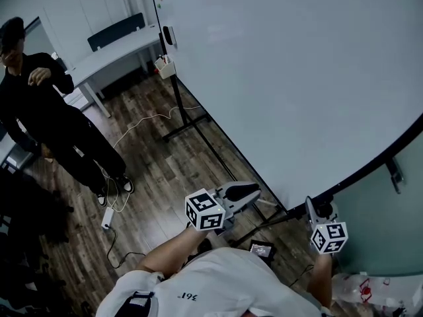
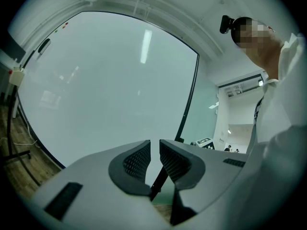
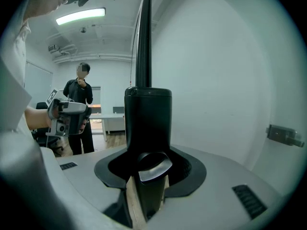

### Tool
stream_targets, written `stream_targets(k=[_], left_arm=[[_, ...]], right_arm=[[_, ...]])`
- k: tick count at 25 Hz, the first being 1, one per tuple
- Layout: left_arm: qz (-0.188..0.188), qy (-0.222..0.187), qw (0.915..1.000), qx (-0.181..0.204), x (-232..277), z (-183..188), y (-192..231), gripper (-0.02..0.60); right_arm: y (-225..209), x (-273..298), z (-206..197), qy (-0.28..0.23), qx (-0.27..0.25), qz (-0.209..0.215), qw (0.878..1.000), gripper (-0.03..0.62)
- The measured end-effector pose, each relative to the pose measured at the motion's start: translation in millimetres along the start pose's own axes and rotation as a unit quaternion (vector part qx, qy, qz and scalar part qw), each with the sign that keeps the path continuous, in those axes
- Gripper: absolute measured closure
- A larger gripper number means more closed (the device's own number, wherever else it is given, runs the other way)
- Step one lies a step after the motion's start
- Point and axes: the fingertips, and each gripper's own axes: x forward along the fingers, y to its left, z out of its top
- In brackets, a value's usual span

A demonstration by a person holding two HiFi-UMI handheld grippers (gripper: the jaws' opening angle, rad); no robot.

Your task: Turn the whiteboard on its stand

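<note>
Lower right, the right gripper (image 1: 316, 210) clamps the black stand post (image 3: 147, 114) of the whiteboard (image 1: 284, 78). The left gripper (image 2: 154, 158) is empty, jaws barely apart.

Whiteboard (image 1: 284, 78): smooth, glossy white. Stand (image 1: 180, 104): black matt metal tube. Floor (image 1: 158, 170): dark wood-look planks. Left gripper (image 2: 154, 147): matt grey plastic, ribbed black pads (image 2: 135, 160).

I read the whiteboard (image 1: 284, 78) as plain white, black-edged; its stand post (image 3: 147, 114) black. Floor (image 1: 152, 177) beneath the whiteboard: dark wood grain. My right gripper (image 3: 148, 169) and left gripper (image 2: 154, 155): grey, black-padded; cube (image 1: 205, 210) in black-and-white squares.
</note>
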Motion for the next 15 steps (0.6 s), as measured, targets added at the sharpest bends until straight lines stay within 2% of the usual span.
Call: stream_targets(k=[15], left_arm=[[-0.004,0.000,0.9999,-0.011,4.4,-14.4,11.2,0.534]], right_arm=[[3.0,8.4,-8.3,-0.015,0.008,0.000,1.000,0.408]])
